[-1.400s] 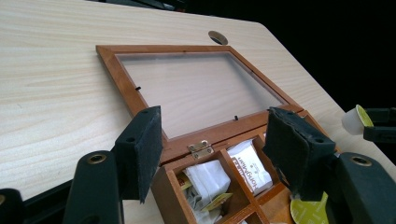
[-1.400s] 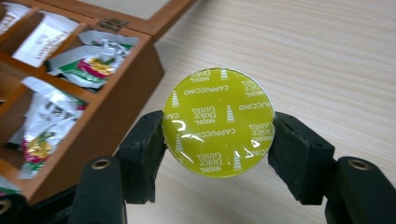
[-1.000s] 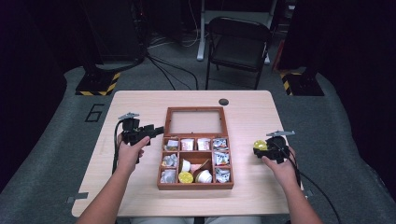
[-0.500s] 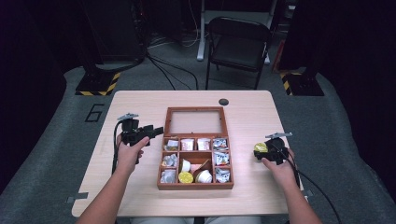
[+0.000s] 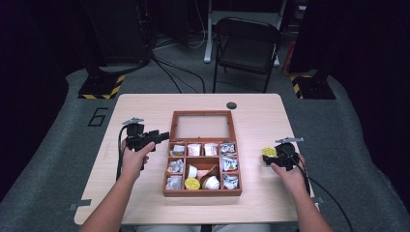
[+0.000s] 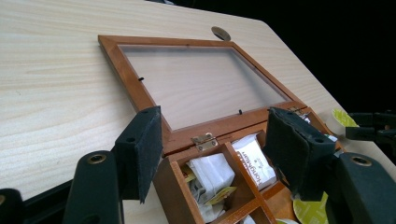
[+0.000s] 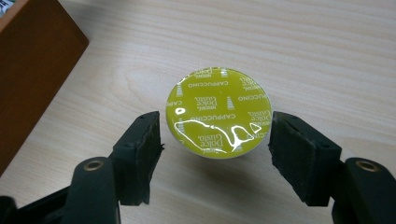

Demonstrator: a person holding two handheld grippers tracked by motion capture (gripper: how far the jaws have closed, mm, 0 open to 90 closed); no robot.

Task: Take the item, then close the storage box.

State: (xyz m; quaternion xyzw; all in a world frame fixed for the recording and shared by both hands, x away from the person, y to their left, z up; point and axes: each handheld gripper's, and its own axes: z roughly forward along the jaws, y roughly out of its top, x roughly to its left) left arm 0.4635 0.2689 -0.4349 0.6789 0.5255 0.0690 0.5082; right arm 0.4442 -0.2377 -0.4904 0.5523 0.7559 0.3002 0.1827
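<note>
The right gripper [image 7: 215, 156] has just been opening its jaws; a small gap shows on each side of the yellow capsule [image 7: 218, 112], which stands on the table [image 7: 327, 56] between the pads, so I judge it is already taken out and set down. One more yellow capsule [image 5: 192, 183] is left in the wooden box [image 5: 202, 192], among sachets and white cups. The left gripper [image 6: 215, 144] has its jaws open around the box's back corner without pressing on it. Left of the right gripper, the box wall stands near.

Box [image 5: 202, 192] mid-table, capsule [image 5: 269, 152] right of it, chair [image 5: 246, 46] behind table [image 5: 145, 104]
</note>
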